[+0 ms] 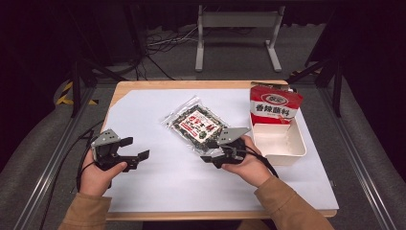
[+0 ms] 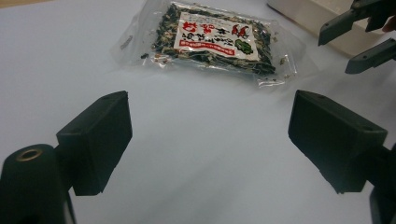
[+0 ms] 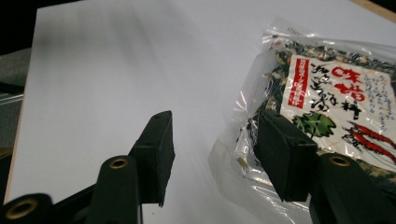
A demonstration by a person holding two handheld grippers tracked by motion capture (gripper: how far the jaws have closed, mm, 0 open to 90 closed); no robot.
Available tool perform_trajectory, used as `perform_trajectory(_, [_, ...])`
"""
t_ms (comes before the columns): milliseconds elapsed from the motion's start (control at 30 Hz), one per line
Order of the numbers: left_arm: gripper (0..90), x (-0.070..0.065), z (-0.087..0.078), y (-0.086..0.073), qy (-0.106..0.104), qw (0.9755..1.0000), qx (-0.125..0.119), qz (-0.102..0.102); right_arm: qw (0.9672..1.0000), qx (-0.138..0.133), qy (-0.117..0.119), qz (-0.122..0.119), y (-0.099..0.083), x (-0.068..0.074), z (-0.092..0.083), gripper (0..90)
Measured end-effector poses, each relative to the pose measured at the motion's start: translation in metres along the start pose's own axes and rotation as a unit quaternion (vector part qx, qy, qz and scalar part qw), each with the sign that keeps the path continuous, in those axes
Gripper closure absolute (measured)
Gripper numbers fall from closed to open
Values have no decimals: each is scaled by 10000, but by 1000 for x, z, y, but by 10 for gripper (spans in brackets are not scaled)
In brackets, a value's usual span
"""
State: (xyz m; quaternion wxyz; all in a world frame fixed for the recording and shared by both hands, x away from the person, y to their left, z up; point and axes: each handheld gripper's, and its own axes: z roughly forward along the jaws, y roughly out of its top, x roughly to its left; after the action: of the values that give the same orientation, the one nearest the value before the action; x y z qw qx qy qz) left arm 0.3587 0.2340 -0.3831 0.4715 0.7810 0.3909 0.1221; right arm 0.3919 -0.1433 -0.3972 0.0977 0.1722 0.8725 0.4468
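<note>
right gripper (image 1: 209,157) sits at the near corner of the clear spice packet (image 1: 195,125), jaws apart, one over the plastic edge and one over bare white sheet (image 1: 158,184), nothing pinched. the packet lies flat mid-table, label up, at about eleven o'clock from that gripper. left gripper (image 1: 138,149) hovers well off at nine o'clock, jaws spread wide and empty. at two o'clock a red and white bag (image 1: 274,106) stands in a white tray (image 1: 287,152).
</note>
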Motion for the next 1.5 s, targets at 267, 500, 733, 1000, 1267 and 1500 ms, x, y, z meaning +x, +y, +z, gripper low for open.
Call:
perform_trajectory(267, [143,1,1,0,20,10000,2,11,9990,385,4,-219,-7,-2,17,456])
perform_trajectory(500, [142,2,0,-1,8,10000,18,-16,9978,566,-99,-341,-12,-4,31,429])
perform_trajectory(733, [140,3,0,-2,13,10000,16,-8,9961,714,-285,-436,-19,-8,40,409])
perform_trajectory(1000, [137,3,1,-2,-85,10000,14,-47,9941,760,-579,-521,-22,-7,45,392])
perform_trajectory(1267, [137,4,0,-2,-119,9999,0,-47,9893,828,-824,-878,-23,-7,46,552])
perform_trajectory(1500, [137,5,0,-3,-131,9999,-23,-40,9866,836,-760,-1181,-20,-4,45,727])
